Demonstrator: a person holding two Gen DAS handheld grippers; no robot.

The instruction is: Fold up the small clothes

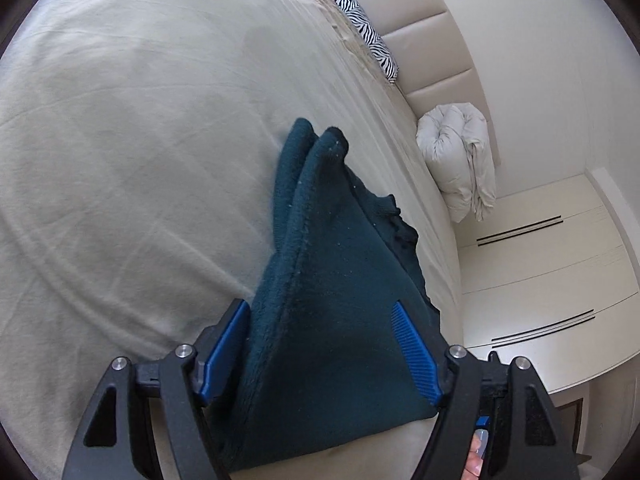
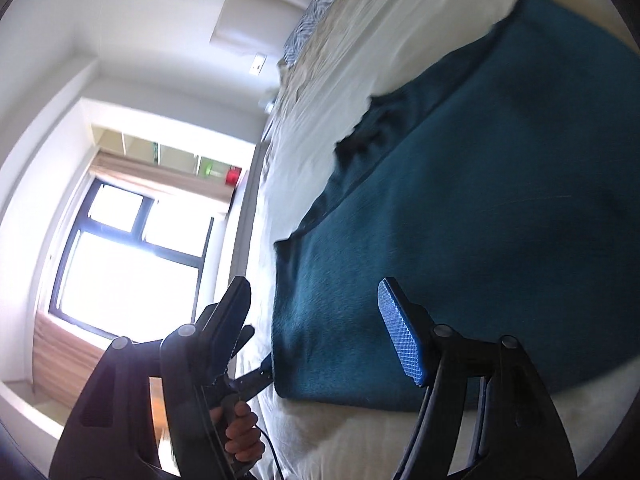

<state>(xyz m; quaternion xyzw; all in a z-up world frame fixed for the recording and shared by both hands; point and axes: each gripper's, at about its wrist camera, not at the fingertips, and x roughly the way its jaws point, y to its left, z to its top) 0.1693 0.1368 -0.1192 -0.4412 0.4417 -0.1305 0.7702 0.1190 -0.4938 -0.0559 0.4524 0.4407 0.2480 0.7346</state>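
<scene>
Fleece garment (image 1: pixel 320 320), dark teal, lies on the beige bed (image 1: pixel 120 160) and runs forward from between the fingers of the left claw (image 1: pixel 324 352). That claw stands open: one blue pad sits at the cloth's left edge, the other rests over its surface, and neither appears to pinch it. From the right wrist view, the right claw (image 2: pixel 320 328) is open too and holds nothing, with the same garment (image 2: pixel 480 200) ahead of it and to its right, a folded edge nearest its ribbed pad.

My judgement is that a fold has just been laid and let go. To do the step well, lift both claws straight clear so the pads do not drag the nap, then check that the layered edges beyond the left claw line up before taking fresh corners.
</scene>
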